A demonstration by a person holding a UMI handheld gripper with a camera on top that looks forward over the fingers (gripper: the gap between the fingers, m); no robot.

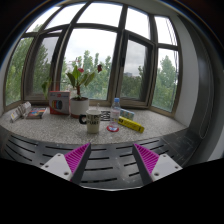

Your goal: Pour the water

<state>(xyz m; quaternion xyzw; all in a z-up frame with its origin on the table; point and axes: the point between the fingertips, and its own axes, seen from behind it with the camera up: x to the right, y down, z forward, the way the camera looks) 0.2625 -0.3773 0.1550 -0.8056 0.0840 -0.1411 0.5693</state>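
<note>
Item: my claw (110, 160). Fingers spread wide, nothing between them, magenta pads (72, 160) facing each other across bare air. It hangs well back from the windowsill counter (40, 130).

Item: white mug (92, 122). Stands upright on the counter, beyond the fingers and roughly on their centre line. I judge it the vessel this task concerns, whether to pour from or into; no bottle or jug can I make out with certainty.

Step in hand: approach, as I judge it. Nothing is gripped and no water is moving. The next move calls for carrying the claw forward to the counter and bringing the fingers to either side of the chosen vessel.

Item: potted plant (80, 97). White pot, just behind the mug; leaves may crowd a reach from above.

Item: pink box (59, 102), beside the pot.

Item: yellow object (131, 125), lying flat near the mug.

Item: small pink disc (113, 128), between mug and yellow object.
</note>
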